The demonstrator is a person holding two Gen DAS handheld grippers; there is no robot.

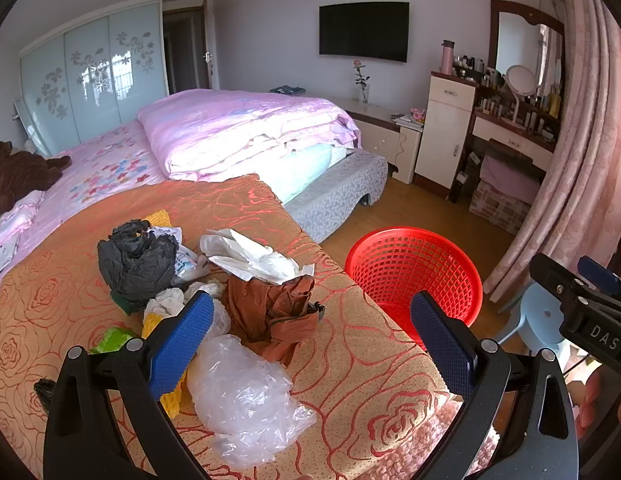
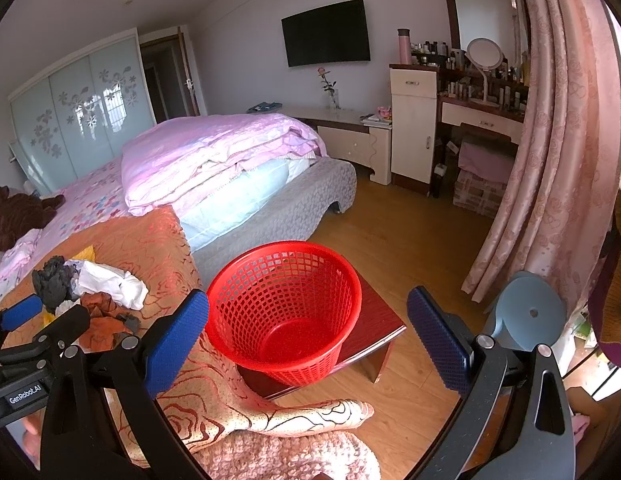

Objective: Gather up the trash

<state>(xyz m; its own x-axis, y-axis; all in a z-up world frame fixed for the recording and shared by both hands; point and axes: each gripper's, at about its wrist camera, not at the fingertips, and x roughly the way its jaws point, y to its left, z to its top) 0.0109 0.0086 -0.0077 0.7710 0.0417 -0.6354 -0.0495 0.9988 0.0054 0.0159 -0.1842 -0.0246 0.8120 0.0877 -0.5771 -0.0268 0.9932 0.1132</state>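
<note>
A heap of trash lies on the orange rose-patterned bed cover point(image 1: 70, 280): a crumpled black bag point(image 1: 136, 260), white plastic point(image 1: 250, 256), brown crumpled paper point(image 1: 274, 312), a clear plastic bag point(image 1: 242, 396), and yellow and green scraps. My left gripper point(image 1: 310, 320) hangs open just above the clear bag and the brown paper, holding nothing. A red mesh basket point(image 2: 284, 308) stands on a low dark-red stool point(image 2: 374, 320) beside the bed. Above the basket, my right gripper point(image 2: 306, 320) is open and empty. The basket point(image 1: 414, 276) looks empty inside.
A folded pink quilt point(image 1: 246, 128) sits further up the bed. A light blue plastic stool point(image 2: 526, 312) stands right of the basket, by the pink curtain point(image 2: 558, 140). A white cabinet and dressing table point(image 2: 414, 124) line the far wall. Wooden floor point(image 2: 410, 232) lies between.
</note>
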